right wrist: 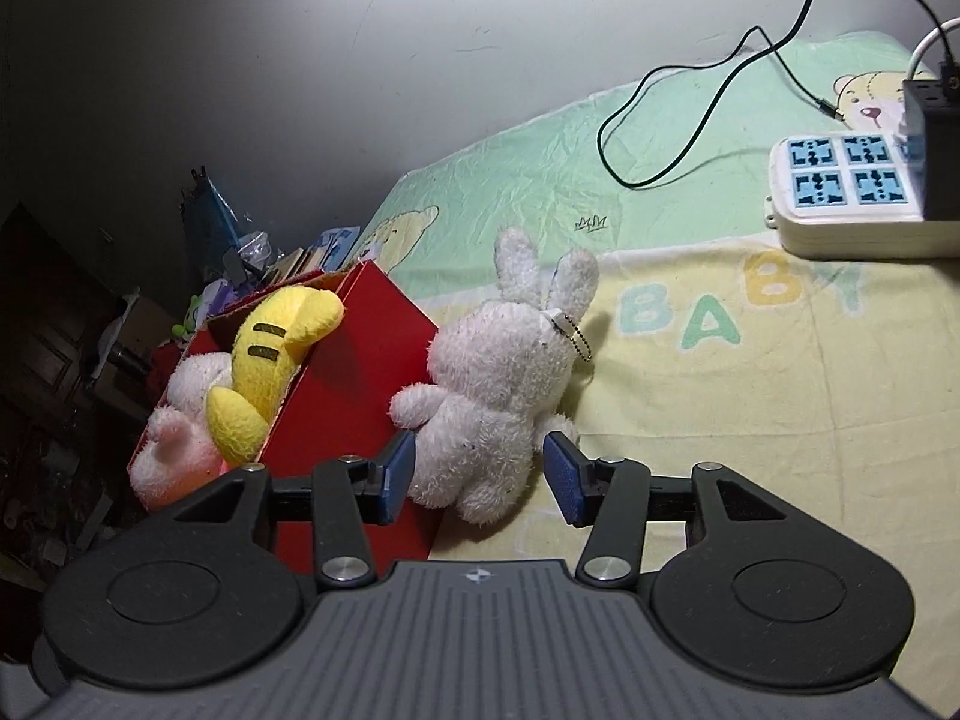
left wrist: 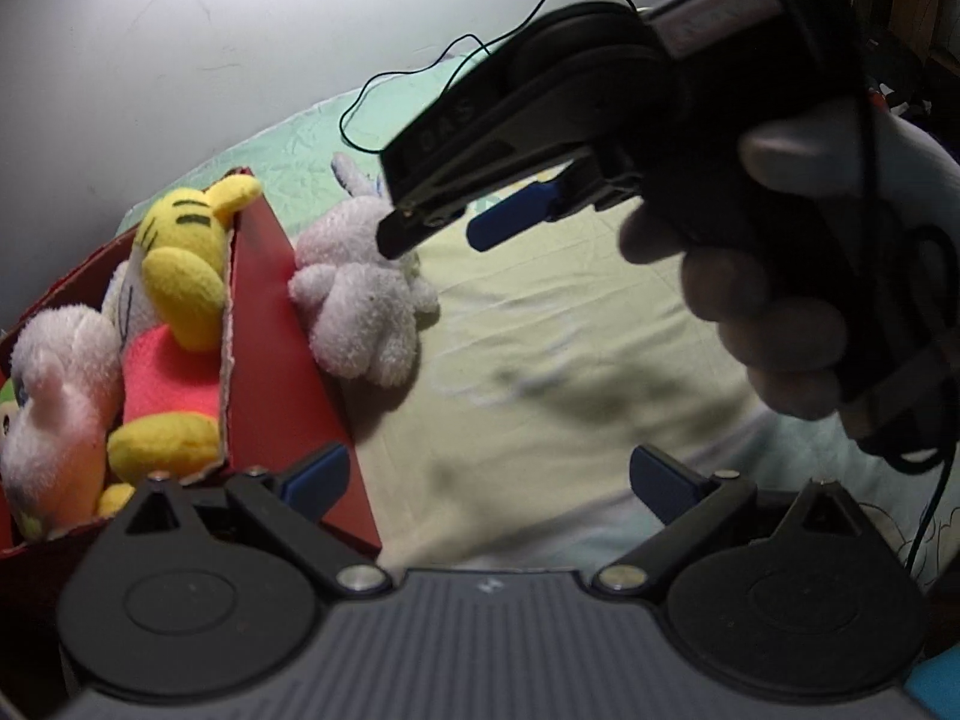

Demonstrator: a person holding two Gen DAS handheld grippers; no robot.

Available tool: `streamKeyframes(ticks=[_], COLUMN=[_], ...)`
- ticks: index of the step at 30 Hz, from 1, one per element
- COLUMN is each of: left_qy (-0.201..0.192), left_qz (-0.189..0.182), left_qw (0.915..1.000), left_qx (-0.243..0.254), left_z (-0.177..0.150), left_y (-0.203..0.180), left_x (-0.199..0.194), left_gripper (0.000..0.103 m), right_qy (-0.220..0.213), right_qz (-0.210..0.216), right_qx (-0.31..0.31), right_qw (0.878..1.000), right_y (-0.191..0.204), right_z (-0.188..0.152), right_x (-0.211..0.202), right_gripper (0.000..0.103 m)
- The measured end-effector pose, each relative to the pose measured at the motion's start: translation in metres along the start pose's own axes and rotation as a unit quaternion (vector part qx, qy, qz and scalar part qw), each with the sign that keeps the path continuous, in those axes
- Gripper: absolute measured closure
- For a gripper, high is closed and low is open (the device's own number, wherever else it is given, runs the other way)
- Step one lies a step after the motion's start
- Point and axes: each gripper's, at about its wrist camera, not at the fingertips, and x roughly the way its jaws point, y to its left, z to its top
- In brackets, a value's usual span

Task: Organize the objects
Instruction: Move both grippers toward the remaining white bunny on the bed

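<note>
A white bunny plush [right wrist: 492, 396] lies on the bed sheet [right wrist: 750, 396], leaning against the red box [right wrist: 348, 396]. My right gripper [right wrist: 480, 477] is open, its blue pads [right wrist: 564, 480] flanking the bunny's lower body without squeezing it. Inside the box are a yellow tiger plush [right wrist: 270, 354] and a white-and-pink plush [right wrist: 174, 450]. In the left wrist view the bunny [left wrist: 360, 288] sits beside the box [left wrist: 282, 324], with the right gripper [left wrist: 456, 225] hovering over it in a hand [left wrist: 762, 312]. My left gripper [left wrist: 489, 480] is open and holds nothing.
A white power strip [right wrist: 840, 192] with a black adapter [right wrist: 936, 150] lies at the far right of the bed. A black cable [right wrist: 690, 108] loops across the green sheet. Clutter [right wrist: 240, 252] is piled beyond the box, off the bed's left edge.
</note>
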Motion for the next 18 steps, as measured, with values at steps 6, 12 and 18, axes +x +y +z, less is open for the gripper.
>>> streamKeyframes(ticks=[6, 12, 18], left_qy=[0.002, 0.002, -0.013], left_qz=[-0.006, -0.005, -0.021], left_qw=[0.9998, 0.9995, 0.9995], left_qx=[-0.018, -0.031, -0.021], left_z=[-0.005, -0.005, 0.000], left_y=[0.003, 0.006, 0.002], left_x=[-0.002, -0.004, -0.005], left_gripper=[0.003, 0.003, 0.003], right_qy=[0.023, 0.056, 0.064], right_qz=[-0.005, -0.040, 0.004], right_qx=[0.028, 0.020, 0.087], right_qw=[0.999, 0.997, 0.994], right_y=[0.008, 0.005, -0.031], right_z=[0.010, 0.007, 0.003], right_x=[0.038, 0.067, 0.054], right_gripper=[0.041, 0.039, 0.049])
